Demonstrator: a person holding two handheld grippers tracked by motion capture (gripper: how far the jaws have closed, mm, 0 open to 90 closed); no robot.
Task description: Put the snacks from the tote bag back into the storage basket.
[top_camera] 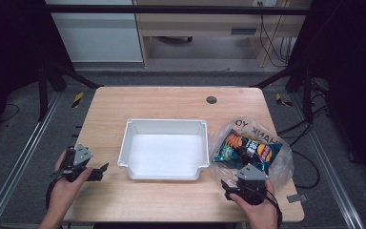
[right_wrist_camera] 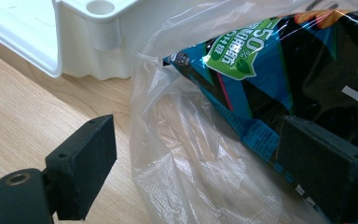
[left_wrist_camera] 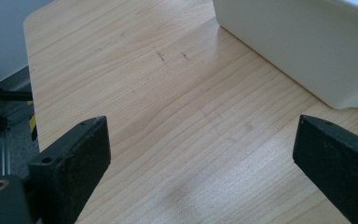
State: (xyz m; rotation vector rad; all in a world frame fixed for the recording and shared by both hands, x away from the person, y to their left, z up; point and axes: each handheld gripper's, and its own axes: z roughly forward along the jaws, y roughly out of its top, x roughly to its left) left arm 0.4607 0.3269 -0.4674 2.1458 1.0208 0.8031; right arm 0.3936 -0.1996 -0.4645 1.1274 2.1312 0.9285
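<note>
A white plastic bin [top_camera: 166,122] stands in the middle of the wooden table [top_camera: 162,102], nothing in it. To its right lies a blue and black chip bag [top_camera: 248,149] inside a clear plastic bag [top_camera: 279,164]. My right gripper [top_camera: 232,180] is at the near edge of that bag. In the right gripper view it [right_wrist_camera: 196,123] is open, with the clear bag's [right_wrist_camera: 182,158] loose edge and the chip bag's [right_wrist_camera: 270,79] corner between the jaws; neither pad presses. My left gripper [top_camera: 100,171] rests left of the bin, open [left_wrist_camera: 200,126] over bare wood.
The bin's side wall [left_wrist_camera: 298,46] rises close on the right in the left gripper view. A round dark grommet [top_camera: 211,99] sits at the table's far side. Metal rails and cables run along the floor on both sides of the table.
</note>
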